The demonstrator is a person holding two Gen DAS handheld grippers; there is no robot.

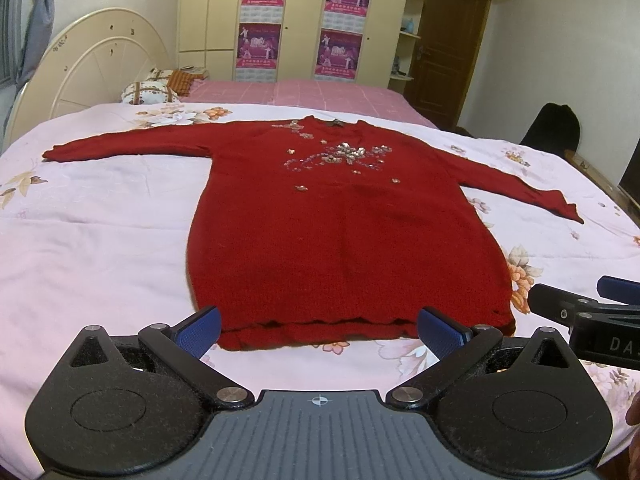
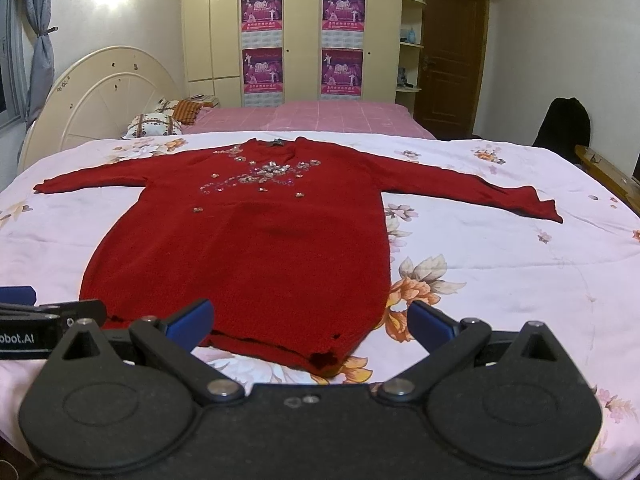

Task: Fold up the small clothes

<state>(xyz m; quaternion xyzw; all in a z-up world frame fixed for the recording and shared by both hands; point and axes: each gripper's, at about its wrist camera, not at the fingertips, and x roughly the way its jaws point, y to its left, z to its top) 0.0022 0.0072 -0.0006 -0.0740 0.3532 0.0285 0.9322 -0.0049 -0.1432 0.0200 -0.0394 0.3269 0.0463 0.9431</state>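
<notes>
Left wrist view: red sweater [image 1: 344, 216] lying flat on bed [image 1: 100, 240], long axis running away, hem nearest. Left hand-held gripper [image 1: 320, 330] gaping at hem centre; right hand-held gripper [image 2: 310, 326] gaping at hem corner, holding nothing.

Right claw [image 1: 600, 300] cut off at frame edge.

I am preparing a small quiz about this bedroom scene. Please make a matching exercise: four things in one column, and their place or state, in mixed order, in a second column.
Things:
1. red sweater
2. left gripper
3. patterned pillow
4. purple posters

Place or state:
A. on the wardrobe doors
B. spread flat on the floral bedsheet, sleeves out
C. beside the white headboard
D. open, at the sweater's hem

Pairs: 1-B, 2-D, 3-C, 4-A
</notes>
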